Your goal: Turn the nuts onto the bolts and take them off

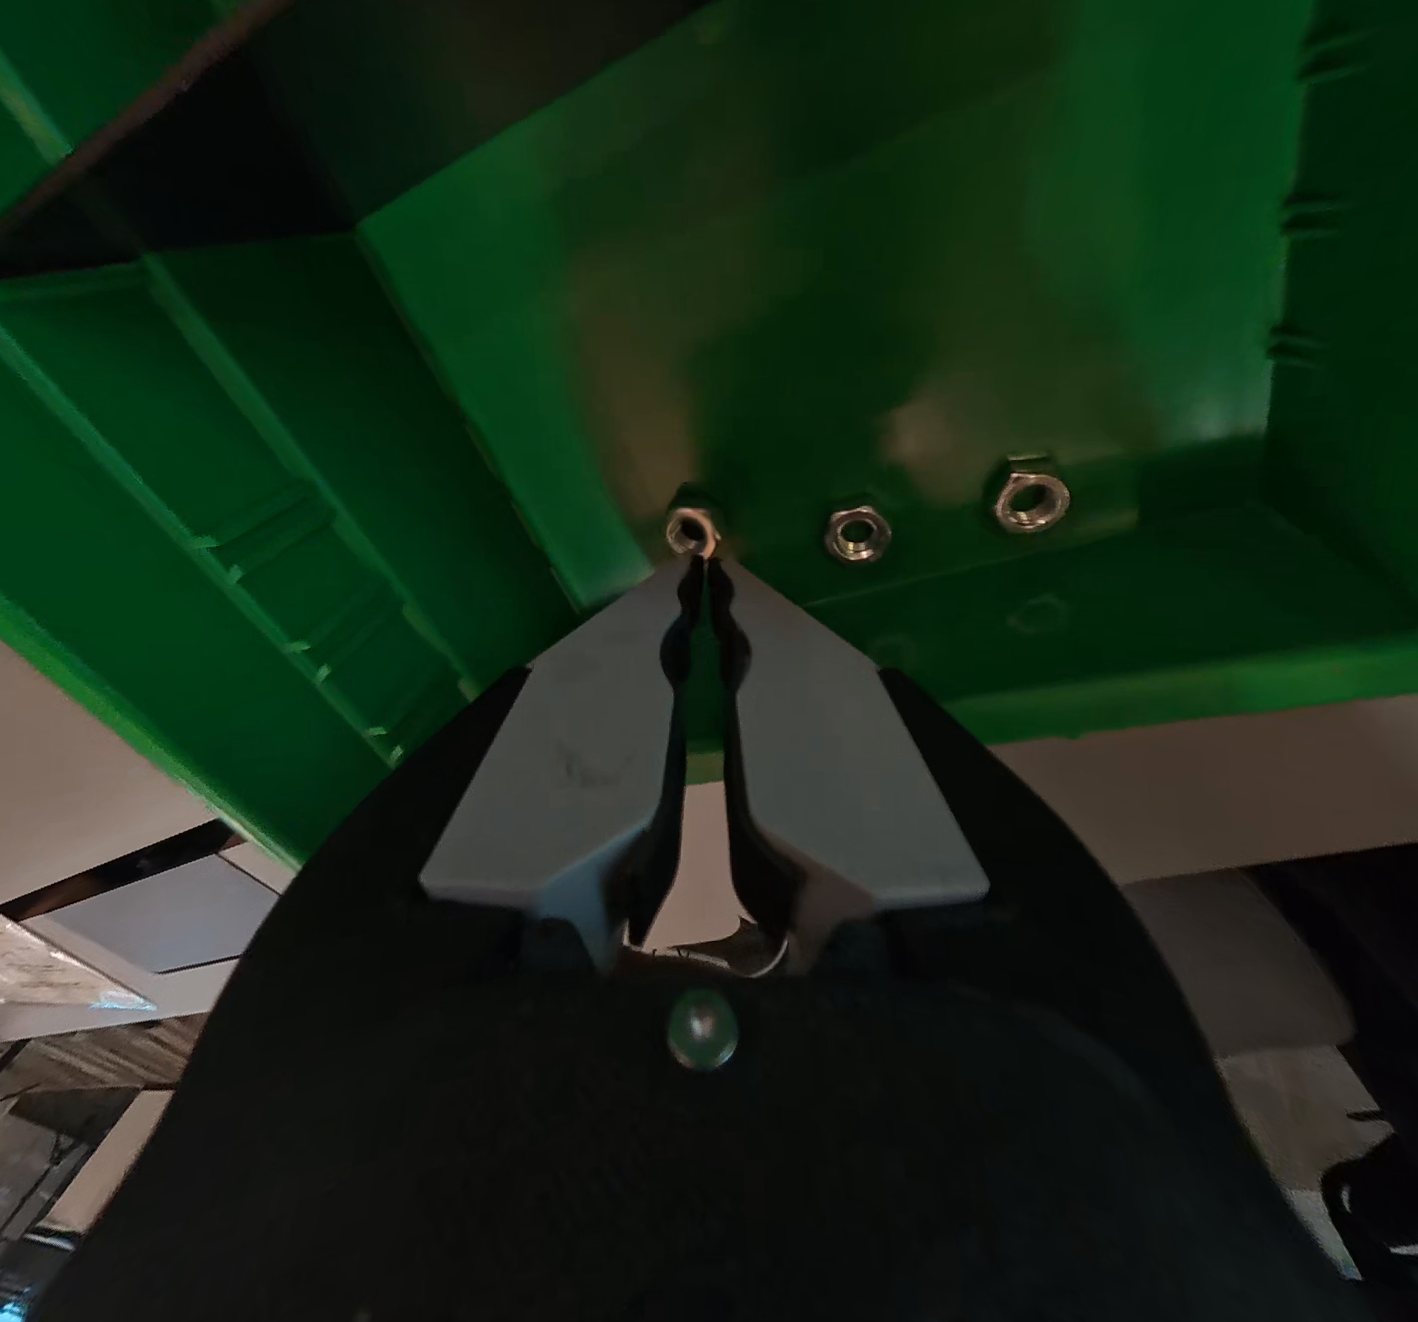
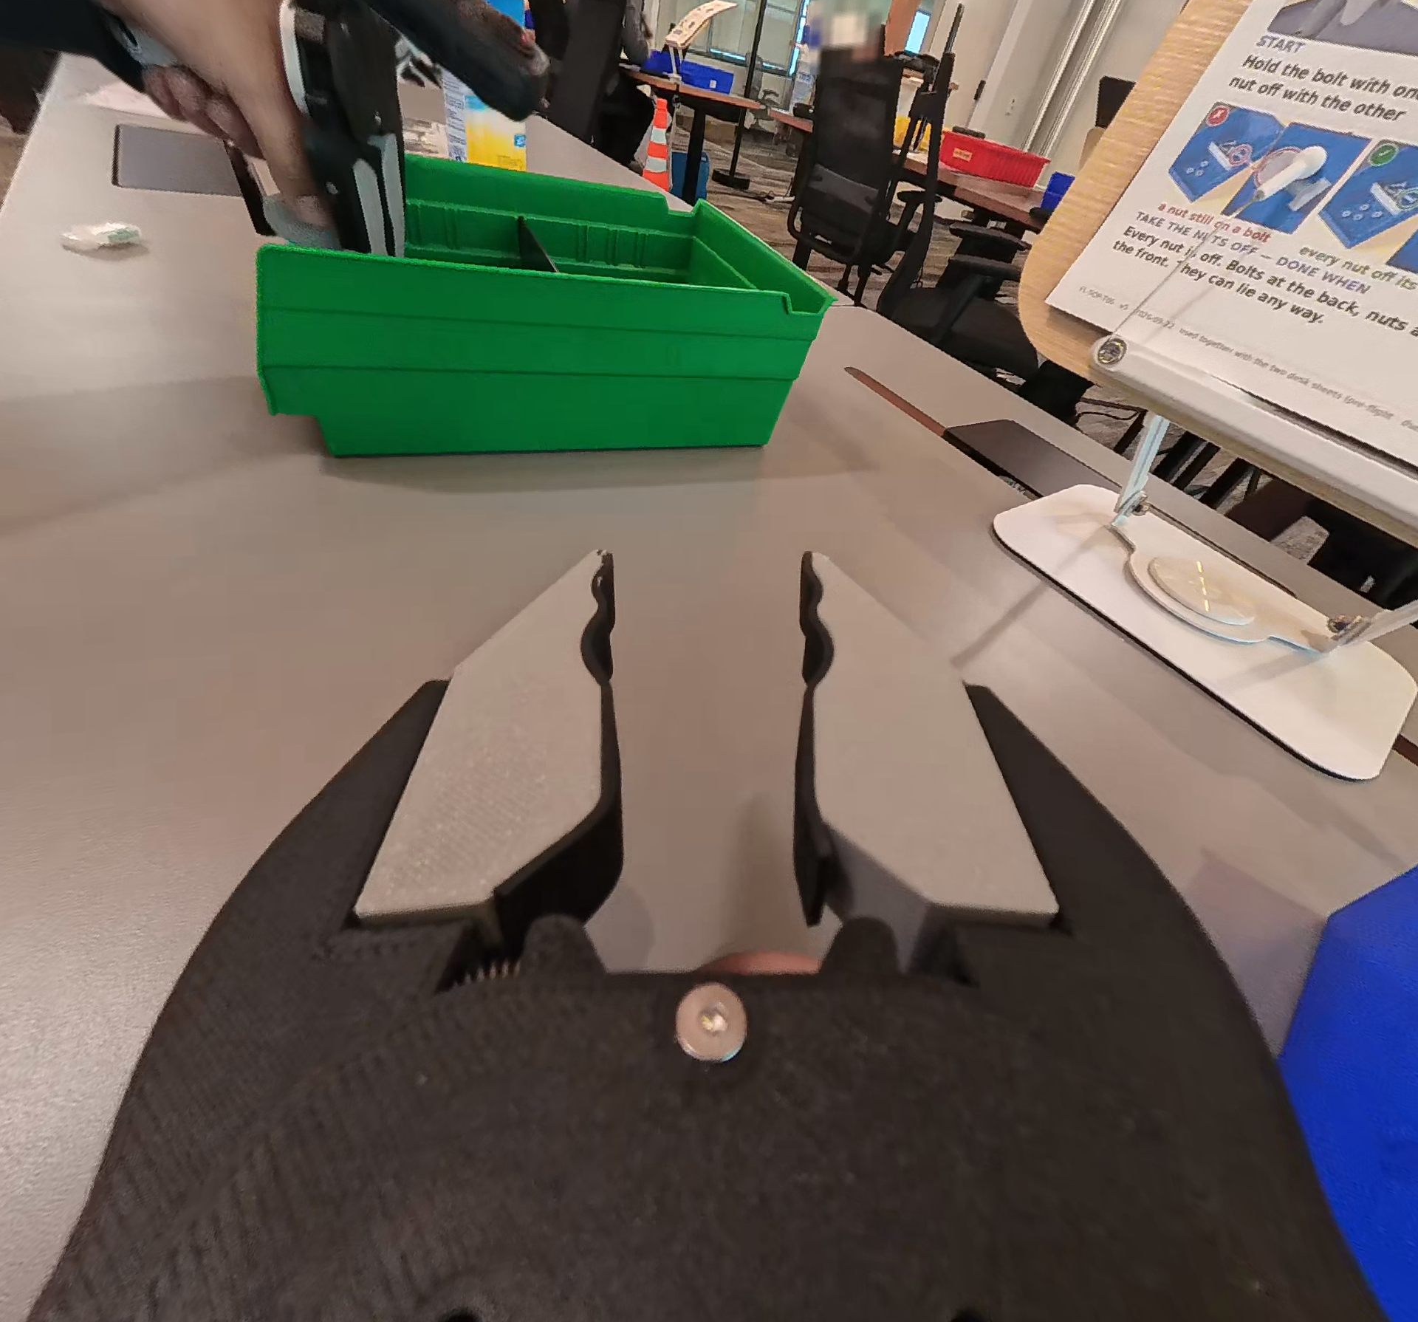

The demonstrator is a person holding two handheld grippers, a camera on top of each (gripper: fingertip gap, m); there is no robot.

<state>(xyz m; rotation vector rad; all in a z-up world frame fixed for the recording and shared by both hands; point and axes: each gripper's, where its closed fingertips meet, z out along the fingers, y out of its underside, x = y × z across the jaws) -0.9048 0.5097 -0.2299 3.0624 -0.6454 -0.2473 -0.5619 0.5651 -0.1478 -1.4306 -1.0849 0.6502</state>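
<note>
In the left wrist view my left gripper (image 1: pixel 706 562) reaches down into the green bin (image 1: pixel 921 211). Its fingers are closed together with only a sliver between the tips. Three silver nuts lie on the bin floor. The left nut (image 1: pixel 693 529) sits right at the fingertips, just beyond them, and I do not see it between the pads. The middle nut (image 1: pixel 857 535) and the right nut (image 1: pixel 1026 501) lie free. No bolts show. My right gripper (image 2: pixel 706 560) is open and empty, low over the grey table (image 2: pixel 230 594), in front of the bin (image 2: pixel 537 364).
In the right wrist view a hand holds the left gripper (image 2: pixel 361 195), whose tips are hidden inside the bin's left end. A black divider (image 2: pixel 535 245) stands in the bin. An instruction sheet on a stand (image 2: pixel 1228 633) is at right. A blue object (image 2: pixel 1366 1093) is at the lower right. My hands' fingertips stand some 35 cm from each other.
</note>
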